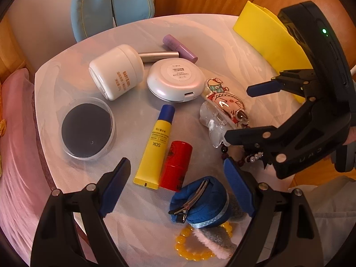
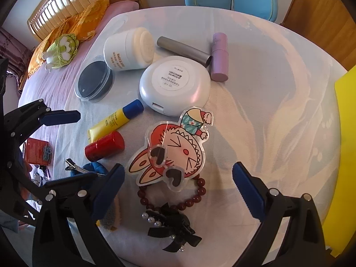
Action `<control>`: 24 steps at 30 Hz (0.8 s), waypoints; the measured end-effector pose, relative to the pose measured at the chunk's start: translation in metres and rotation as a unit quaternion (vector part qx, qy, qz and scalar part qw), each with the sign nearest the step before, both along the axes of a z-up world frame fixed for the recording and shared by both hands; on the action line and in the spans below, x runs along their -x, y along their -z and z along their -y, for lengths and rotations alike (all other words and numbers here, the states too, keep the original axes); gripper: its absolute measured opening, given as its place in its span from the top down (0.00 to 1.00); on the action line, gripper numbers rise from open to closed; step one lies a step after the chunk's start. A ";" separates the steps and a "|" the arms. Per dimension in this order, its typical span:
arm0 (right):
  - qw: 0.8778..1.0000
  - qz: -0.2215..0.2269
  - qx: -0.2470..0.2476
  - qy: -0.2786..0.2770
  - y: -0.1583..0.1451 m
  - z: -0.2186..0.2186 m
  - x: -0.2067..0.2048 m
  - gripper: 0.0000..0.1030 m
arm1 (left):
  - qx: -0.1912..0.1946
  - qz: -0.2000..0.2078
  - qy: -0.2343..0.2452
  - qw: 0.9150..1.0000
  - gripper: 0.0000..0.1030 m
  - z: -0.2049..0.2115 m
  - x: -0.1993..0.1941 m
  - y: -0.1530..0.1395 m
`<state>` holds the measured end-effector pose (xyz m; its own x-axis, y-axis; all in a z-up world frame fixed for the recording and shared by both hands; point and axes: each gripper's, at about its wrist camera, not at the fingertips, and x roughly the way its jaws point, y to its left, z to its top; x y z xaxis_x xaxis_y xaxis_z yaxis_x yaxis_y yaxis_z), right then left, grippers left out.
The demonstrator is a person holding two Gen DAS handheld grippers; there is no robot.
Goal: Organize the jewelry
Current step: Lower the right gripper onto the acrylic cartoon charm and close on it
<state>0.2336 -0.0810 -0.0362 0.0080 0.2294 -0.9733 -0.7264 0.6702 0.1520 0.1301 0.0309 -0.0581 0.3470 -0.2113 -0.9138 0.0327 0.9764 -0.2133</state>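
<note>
The left gripper [image 1: 175, 178] hangs wide and empty over the blue fabric hair clip [image 1: 200, 200], whose metal clasp lies on top; a yellow bead bracelet [image 1: 191, 247] peeks out beneath it. The right gripper [image 2: 178, 178] also stands wide with nothing in it, poised above the cartoon acrylic claw clip [image 2: 173, 149], which overlaps a dark red bead bracelet [image 2: 195, 197] and a black bow with pearls [image 2: 175, 227]. The acrylic clip is probably light, stiff, slick and brittle, so hold it across its edges, not the flat face. The bracelets are limp and will sag; pinch a bead run. Cosmetics crowd the white table [image 2: 267, 89] behind. What lies under the fabric clip is hard to make out.
</note>
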 end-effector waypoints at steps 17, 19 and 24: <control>1.000 0.019 0.024 0.007 0.011 -0.010 0.005 0.40 | 0.006 -0.003 0.025 1.000 0.19 0.002 -0.006 0.005; 1.000 0.022 0.019 0.011 0.008 -0.007 0.004 0.45 | 0.006 -0.004 0.025 1.000 0.19 0.001 -0.005 0.005; 0.999 0.033 -0.003 0.022 -0.008 0.003 -0.001 0.57 | 0.007 -0.004 0.024 1.000 0.19 -0.001 -0.002 0.004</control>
<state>0.2348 -0.0836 -0.0283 0.0828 0.2340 -0.9687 -0.7049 0.7009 0.1091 0.1324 0.0323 -0.0624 0.3293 -0.2398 -0.9133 0.0788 0.9708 -0.2265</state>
